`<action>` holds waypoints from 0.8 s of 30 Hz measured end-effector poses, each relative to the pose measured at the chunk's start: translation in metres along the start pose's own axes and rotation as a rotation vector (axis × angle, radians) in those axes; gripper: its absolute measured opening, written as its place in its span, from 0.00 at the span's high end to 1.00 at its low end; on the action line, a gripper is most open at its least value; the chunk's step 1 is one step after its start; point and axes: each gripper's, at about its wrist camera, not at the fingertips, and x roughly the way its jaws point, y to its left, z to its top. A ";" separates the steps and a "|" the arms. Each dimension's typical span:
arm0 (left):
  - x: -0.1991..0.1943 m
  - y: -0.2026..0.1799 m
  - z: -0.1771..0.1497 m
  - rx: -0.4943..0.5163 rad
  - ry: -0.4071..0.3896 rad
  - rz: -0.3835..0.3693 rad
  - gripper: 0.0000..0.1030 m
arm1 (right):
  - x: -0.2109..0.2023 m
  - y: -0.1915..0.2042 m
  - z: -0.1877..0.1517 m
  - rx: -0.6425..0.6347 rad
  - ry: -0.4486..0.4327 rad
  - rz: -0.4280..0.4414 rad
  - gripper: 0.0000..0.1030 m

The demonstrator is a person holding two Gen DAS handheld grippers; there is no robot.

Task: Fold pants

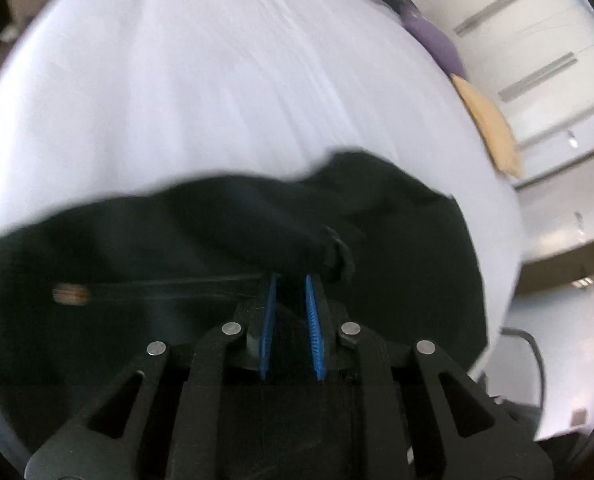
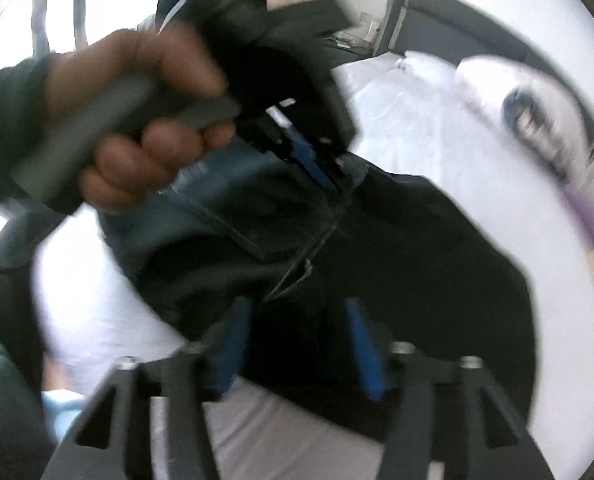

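Note:
The dark pants point(image 1: 201, 232) lie bunched on a white bed point(image 1: 201, 80). My left gripper point(image 1: 291, 278) is shut on a fold of the pants near the waistband; a round button point(image 1: 70, 293) shows at the left. In the right wrist view the pants point(image 2: 397, 248) hang dark across the middle, and the left gripper point(image 2: 317, 168), held in a hand point(image 2: 137, 120), grips their upper edge. My right gripper point(image 2: 297, 308) is open, its blue pads point(image 2: 363, 344) apart over the dark cloth, not closed on it. The view is blurred.
A purple cloth point(image 1: 437, 40) and a tan cushion point(image 1: 493, 128) lie at the bed's right edge, with white cabinet doors point(image 1: 537, 52) beyond. A dark headboard point(image 2: 457, 20), white pillows point(image 2: 425, 64) and a printed pillow point(image 2: 537, 120) are at the bed's far end.

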 end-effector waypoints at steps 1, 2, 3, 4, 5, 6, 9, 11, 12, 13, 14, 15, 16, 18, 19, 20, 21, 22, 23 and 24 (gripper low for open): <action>-0.013 -0.001 0.001 0.002 -0.036 0.017 0.86 | -0.009 -0.011 0.001 0.046 -0.020 0.049 0.43; -0.021 -0.004 0.001 0.013 -0.060 0.023 0.86 | -0.020 -0.028 0.002 0.110 -0.040 0.106 0.43; -0.028 -0.011 0.000 0.032 -0.081 0.025 0.86 | -0.028 -0.048 0.002 0.172 -0.056 0.162 0.43; -0.033 -0.023 -0.004 0.062 -0.102 0.017 0.86 | -0.035 -0.072 0.001 0.238 -0.076 0.209 0.43; -0.035 -0.035 -0.009 0.097 -0.113 -0.002 0.86 | -0.042 -0.104 -0.001 0.321 -0.101 0.259 0.43; -0.034 -0.046 -0.013 0.126 -0.112 -0.017 0.86 | -0.046 -0.120 -0.005 0.382 -0.114 0.294 0.45; -0.012 -0.078 -0.031 0.200 -0.080 -0.059 0.86 | -0.045 -0.206 -0.013 0.566 -0.157 0.440 0.47; 0.019 -0.094 -0.044 0.214 -0.020 -0.058 0.86 | -0.032 -0.248 -0.017 0.660 -0.162 0.523 0.47; 0.026 -0.095 -0.048 0.214 -0.004 -0.053 0.86 | -0.022 -0.268 -0.017 0.702 -0.159 0.558 0.47; 0.037 -0.092 -0.057 0.211 0.016 -0.044 0.86 | -0.013 -0.282 -0.017 0.725 -0.155 0.575 0.47; 0.041 -0.089 -0.060 0.206 0.019 -0.047 0.86 | 0.004 -0.298 -0.018 0.759 -0.139 0.612 0.47; 0.042 -0.086 -0.063 0.200 0.007 -0.060 0.86 | 0.015 -0.306 -0.017 0.776 -0.127 0.636 0.47; 0.042 -0.082 -0.065 0.195 -0.004 -0.082 0.86 | 0.027 -0.311 -0.018 0.788 -0.111 0.643 0.47; 0.046 -0.080 -0.067 0.186 -0.007 -0.099 0.86 | 0.057 -0.319 -0.021 0.825 -0.054 0.661 0.47; 0.047 -0.077 -0.069 0.184 -0.010 -0.106 0.86 | 0.069 -0.318 -0.024 0.832 -0.022 0.675 0.48; 0.048 -0.076 -0.071 0.188 -0.016 -0.108 0.86 | 0.082 -0.317 -0.029 0.832 0.025 0.662 0.57; 0.048 -0.071 -0.073 0.194 -0.023 -0.108 0.86 | 0.092 -0.314 -0.036 0.837 0.065 0.648 0.62; 0.049 -0.071 -0.076 0.198 -0.033 -0.109 0.86 | 0.094 -0.313 -0.041 0.844 0.064 0.652 0.62; 0.049 -0.071 -0.077 0.198 -0.038 -0.110 0.86 | 0.090 -0.313 -0.045 0.852 0.043 0.668 0.62; 0.053 -0.077 -0.071 0.195 -0.043 -0.111 0.86 | 0.080 -0.309 -0.052 0.853 0.030 0.681 0.61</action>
